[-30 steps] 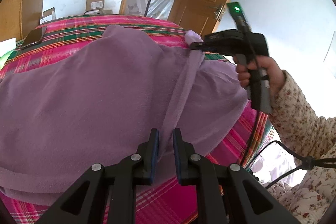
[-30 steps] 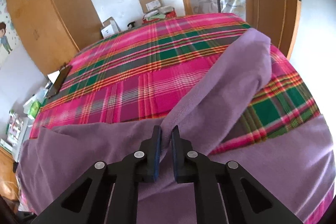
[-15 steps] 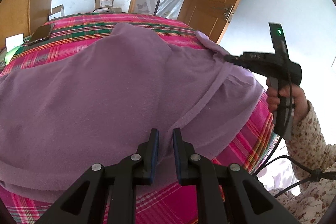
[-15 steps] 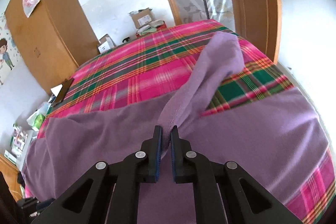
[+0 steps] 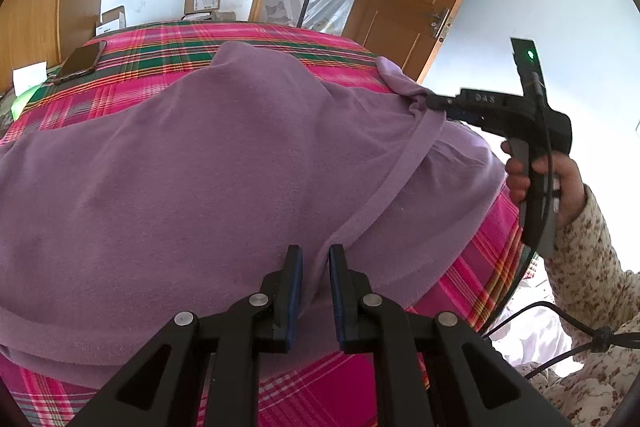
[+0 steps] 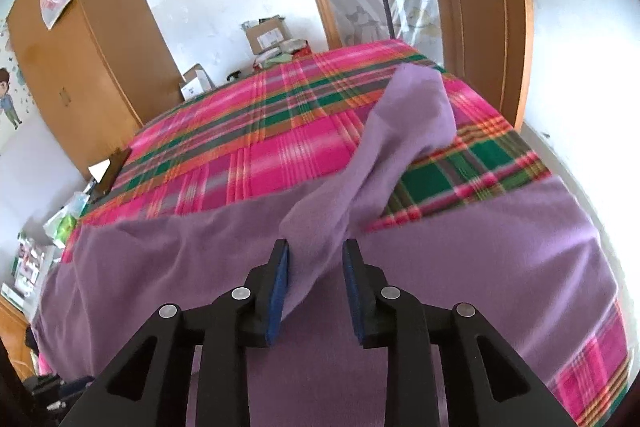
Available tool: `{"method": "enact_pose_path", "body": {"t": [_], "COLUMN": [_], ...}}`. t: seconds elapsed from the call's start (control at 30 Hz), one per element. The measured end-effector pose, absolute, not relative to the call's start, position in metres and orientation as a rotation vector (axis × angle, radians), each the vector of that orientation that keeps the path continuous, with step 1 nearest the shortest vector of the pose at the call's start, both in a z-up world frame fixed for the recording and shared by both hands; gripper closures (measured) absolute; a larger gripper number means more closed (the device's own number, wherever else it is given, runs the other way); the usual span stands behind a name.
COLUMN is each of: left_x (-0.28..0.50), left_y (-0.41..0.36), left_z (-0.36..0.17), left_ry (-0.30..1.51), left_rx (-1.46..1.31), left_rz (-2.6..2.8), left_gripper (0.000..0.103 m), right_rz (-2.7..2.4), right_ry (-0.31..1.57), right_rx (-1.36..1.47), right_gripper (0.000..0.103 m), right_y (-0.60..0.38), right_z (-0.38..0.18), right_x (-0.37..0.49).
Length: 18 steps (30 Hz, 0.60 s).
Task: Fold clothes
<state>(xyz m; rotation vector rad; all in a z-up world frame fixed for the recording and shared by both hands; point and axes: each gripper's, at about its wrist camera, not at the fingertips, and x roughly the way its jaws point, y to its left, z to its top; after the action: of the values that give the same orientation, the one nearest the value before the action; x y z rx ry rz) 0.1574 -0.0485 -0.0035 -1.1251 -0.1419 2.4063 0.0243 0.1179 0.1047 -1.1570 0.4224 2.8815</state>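
A purple fleece garment (image 5: 200, 167) lies spread over the pink plaid bed (image 5: 160, 43), one layer folded over another. My left gripper (image 5: 315, 259) is shut on its near hem edge. My right gripper (image 6: 314, 255) has its jaws apart, with the purple sleeve (image 6: 400, 131) lying loose between them. The sleeve runs up and to the right over the plaid. In the left wrist view the right gripper (image 5: 432, 102) sits at the garment's far right corner, held by a hand in a floral sleeve.
A dark phone (image 5: 82, 61) lies on the bed's far left corner. A wooden wardrobe (image 6: 92, 59) stands at left and a wooden door (image 6: 480, 7) at right. Cardboard boxes (image 6: 268, 33) sit beyond the bed. Cables hang near the bed's right edge (image 5: 520, 267).
The right gripper carried the sleeve corner rightward and down across the garment, then opened its jaws and let the fabric go. The left gripper stayed shut on the hem.
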Motion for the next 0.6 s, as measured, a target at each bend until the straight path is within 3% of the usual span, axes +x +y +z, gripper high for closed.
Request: {"method": "enact_pose_path", "body": {"t": [0.17, 0.6], "left_x": [0.156, 0.152], "left_y": [-0.047, -0.041], "left_z": [-0.004, -0.005], "left_ry": [-0.135, -0.108], "left_rx": [-1.132, -1.152], "left_rz": [2.401, 2.395], "left_gripper": [0.090, 0.090], "right_rz": [2.863, 2.761], "right_ry": [0.309, 0.320], "right_rx": [-1.169, -1.232], "right_gripper": [0.066, 0.067], "right_y": [0.114, 0.125], "right_z": [0.110, 0.097], "right_x": [0.001, -0.013]}}
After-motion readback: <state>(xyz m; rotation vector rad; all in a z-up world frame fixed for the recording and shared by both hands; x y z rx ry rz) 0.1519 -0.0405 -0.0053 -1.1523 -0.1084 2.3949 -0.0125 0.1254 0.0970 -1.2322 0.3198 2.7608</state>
